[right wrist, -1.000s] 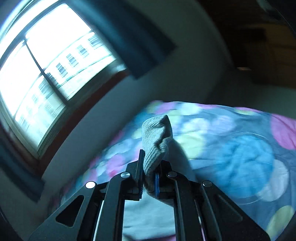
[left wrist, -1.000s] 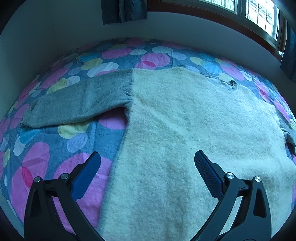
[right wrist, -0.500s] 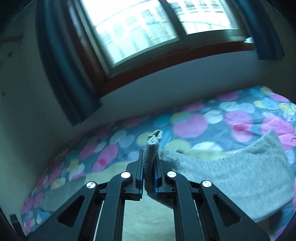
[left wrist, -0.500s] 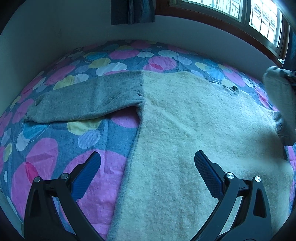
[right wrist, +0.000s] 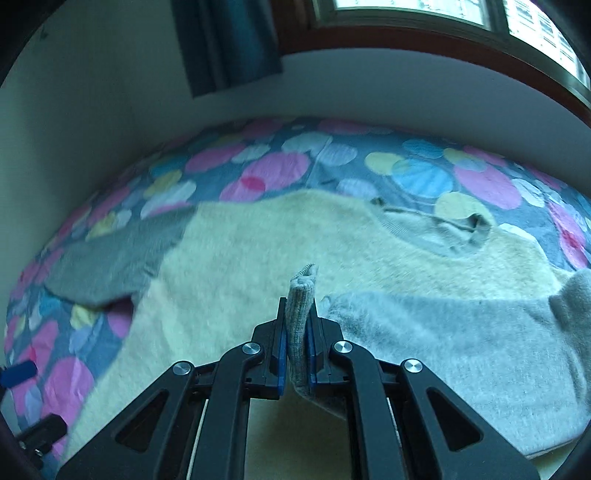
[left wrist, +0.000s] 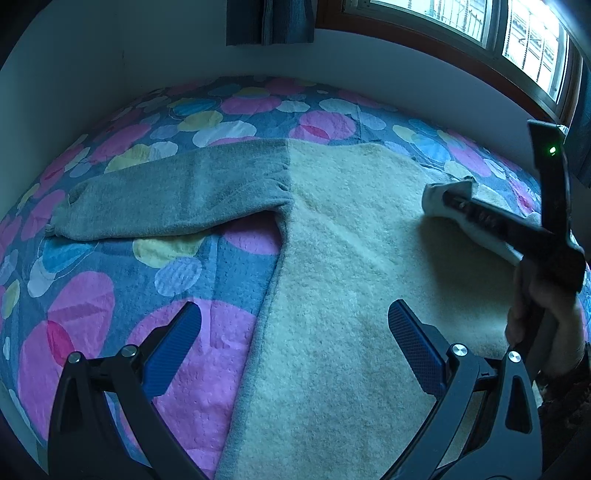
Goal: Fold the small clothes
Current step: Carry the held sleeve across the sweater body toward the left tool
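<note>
A small sweater with a cream fleecy body (left wrist: 351,266) (right wrist: 240,254) and grey sleeves lies flat on the bed. Its left grey sleeve (left wrist: 173,195) (right wrist: 110,258) stretches out to the left. My right gripper (right wrist: 300,306) (left wrist: 448,194) is shut on the cuff (right wrist: 303,291) of the right grey sleeve (right wrist: 461,339), which is drawn across the cream body. My left gripper (left wrist: 295,325) hangs open over the sweater's lower left edge, nothing between its fingers. The grey collar (right wrist: 436,229) shows at the top.
The bedspread (left wrist: 92,295) (right wrist: 280,170) is blue-grey with pink, yellow and blue circles. A white wall, a dark curtain (left wrist: 269,22) and a window (left wrist: 524,40) stand behind the bed. A hand (left wrist: 535,306) holds the right gripper's handle.
My right gripper has swung in from the right with the grey cuff, carrying the sleeve over the cream body. The left gripper has barely moved.
</note>
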`<state>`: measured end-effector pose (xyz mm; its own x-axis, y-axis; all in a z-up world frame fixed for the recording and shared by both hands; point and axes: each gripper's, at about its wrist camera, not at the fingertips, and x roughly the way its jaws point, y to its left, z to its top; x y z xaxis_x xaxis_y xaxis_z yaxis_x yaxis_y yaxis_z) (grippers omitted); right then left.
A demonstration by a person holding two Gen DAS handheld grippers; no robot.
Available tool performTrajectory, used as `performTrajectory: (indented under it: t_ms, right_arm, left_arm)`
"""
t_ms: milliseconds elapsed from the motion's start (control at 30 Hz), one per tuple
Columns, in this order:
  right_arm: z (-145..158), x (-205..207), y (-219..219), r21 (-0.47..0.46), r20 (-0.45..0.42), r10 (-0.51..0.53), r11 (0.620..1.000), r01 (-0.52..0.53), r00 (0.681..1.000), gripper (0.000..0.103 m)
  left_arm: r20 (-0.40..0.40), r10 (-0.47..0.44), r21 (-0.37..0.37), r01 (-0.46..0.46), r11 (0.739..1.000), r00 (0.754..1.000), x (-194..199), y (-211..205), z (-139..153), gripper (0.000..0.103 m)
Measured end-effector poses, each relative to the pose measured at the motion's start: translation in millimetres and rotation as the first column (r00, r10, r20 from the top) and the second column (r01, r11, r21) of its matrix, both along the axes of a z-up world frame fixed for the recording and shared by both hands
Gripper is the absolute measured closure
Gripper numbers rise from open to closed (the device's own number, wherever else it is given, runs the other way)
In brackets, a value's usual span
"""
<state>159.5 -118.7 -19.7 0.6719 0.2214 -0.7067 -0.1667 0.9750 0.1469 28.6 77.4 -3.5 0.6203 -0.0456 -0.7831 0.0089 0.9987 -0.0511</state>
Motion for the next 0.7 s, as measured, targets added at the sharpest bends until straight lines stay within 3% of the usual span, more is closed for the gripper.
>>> performTrajectory:
  t_ms: [167,333,467,600,700]
  right_arm:
    - [-24.0,7.0,18.2,0.088,-0.086,0.082,0.993,-0.075,0.993,0.09]
    - [-48.6,17.2,24.1,0.282,-0.228,0.167,0.954,-0.099,0.959,0.09]
    - [-36.5,8.8,5.7,0.382,-0.2,0.162,0.921,-0.075,0.966,0.09]
    - [-8.2,-14.6,-33.7,0.428,-0.137,0.101,0.903,-0.033,0.985,0.067]
    - [9.7,-41.3,-70.3,0.42,-0.079,0.044,0.907,-0.007,0.996,0.059]
  left_arm:
    - [-0.012,-0.001,-0.002,0.001,1.0,1.0,2.4,-0.2,-4.0,0.002]
    - [-0.016,-0.004,-0.002,0.004,1.0,1.0,3.3,-2.0,-5.3,0.002]
    - [-0.017,-0.011,-0.02,0.011,1.0,1.0,5.2,-3.4,-4.8,0.002]
    - [-0.021,-0.055,-0.08,0.053,0.995,0.998,16.6,-13.5,-3.0,0.002]
    - [-0.023,-0.137,-0.136,0.132,0.982,0.99,35.4,-34.7,-2.9,0.002]
